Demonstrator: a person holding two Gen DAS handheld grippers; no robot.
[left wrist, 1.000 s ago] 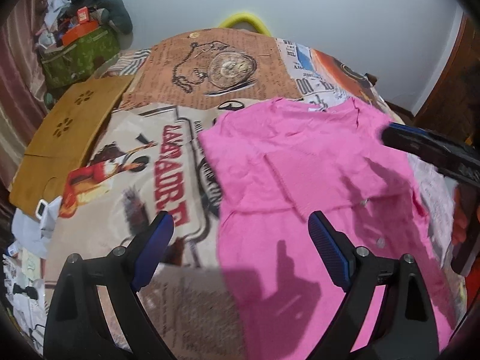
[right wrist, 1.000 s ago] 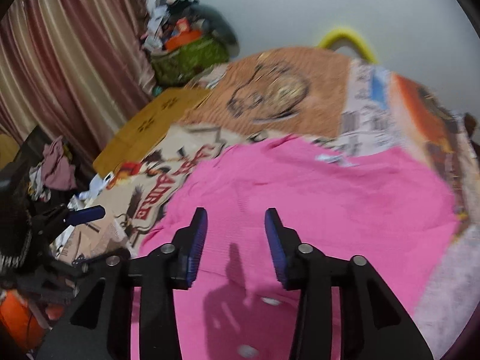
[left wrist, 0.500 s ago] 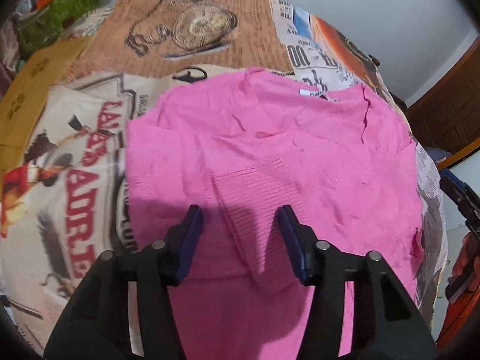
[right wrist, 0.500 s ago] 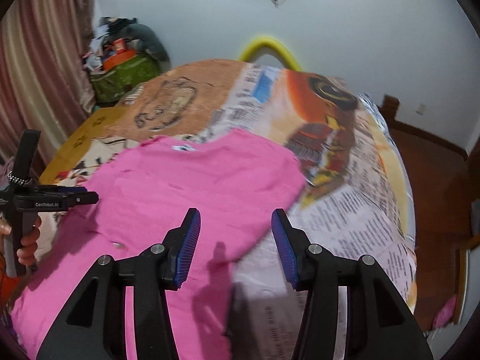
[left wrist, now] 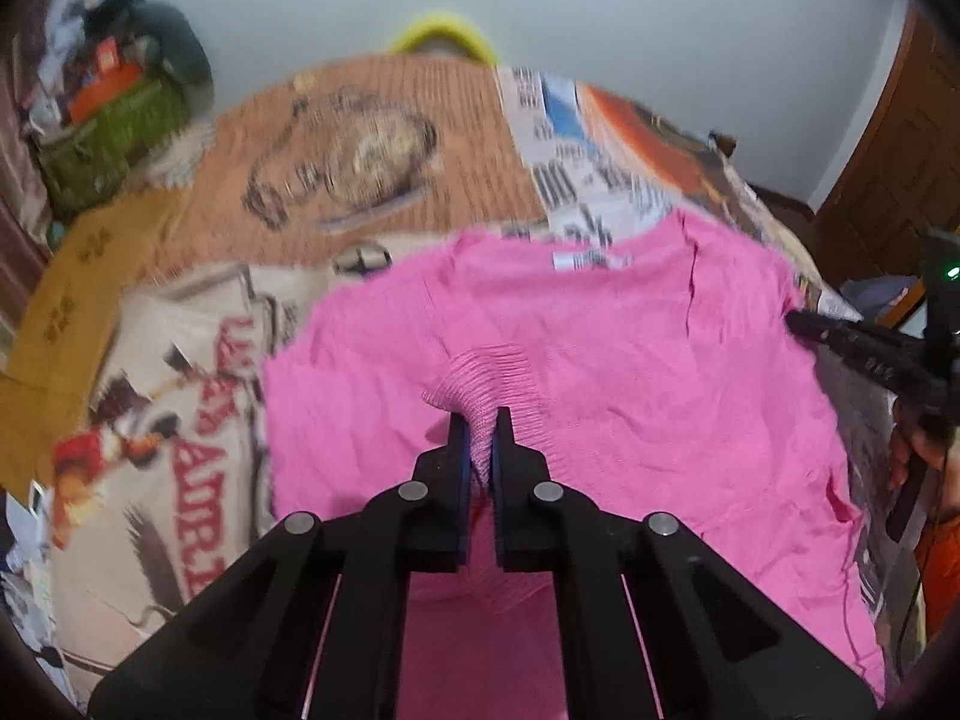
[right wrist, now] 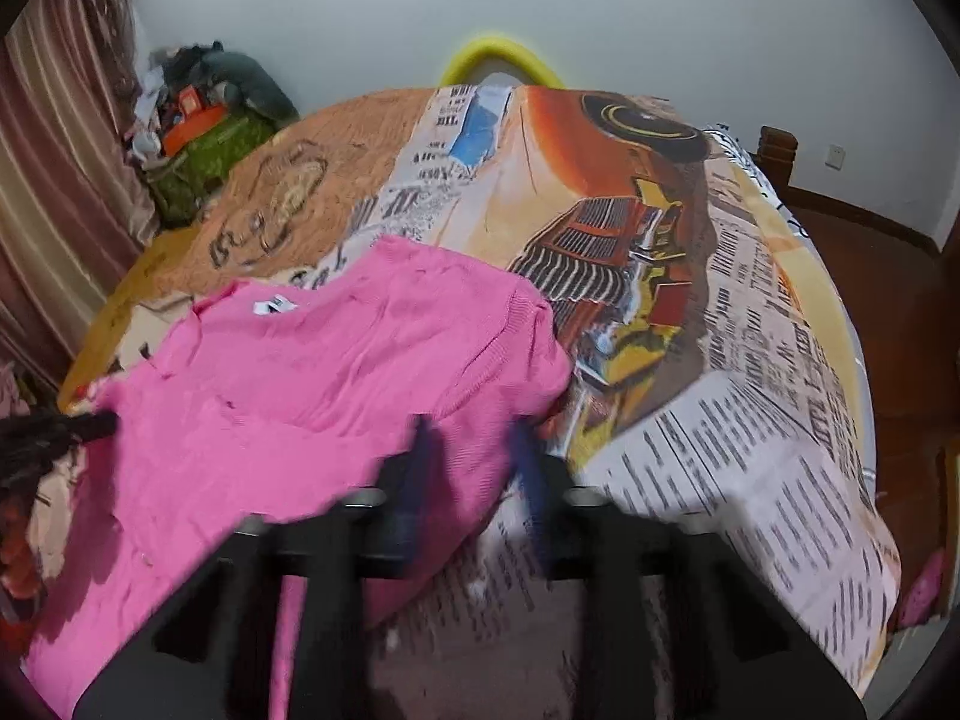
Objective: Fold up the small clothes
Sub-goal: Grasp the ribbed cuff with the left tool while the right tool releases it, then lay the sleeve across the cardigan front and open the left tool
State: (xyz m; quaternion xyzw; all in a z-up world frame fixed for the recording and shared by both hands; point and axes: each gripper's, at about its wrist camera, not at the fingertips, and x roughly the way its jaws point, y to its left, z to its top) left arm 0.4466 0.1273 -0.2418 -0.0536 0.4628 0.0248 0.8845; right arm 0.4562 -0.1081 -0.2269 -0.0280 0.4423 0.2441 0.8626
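The pink knit top lay flat on the printed bedspread, its neck label toward the far wall and its long axis running back toward the cameras. The left gripper pinched a ribbed fold near the garment's middle. The right gripper, blurred, was closing with the top's edge between its fingers.

The pink knitted top lies on the printed patchwork bedspread; the green cluttered basket sits behind, far left.
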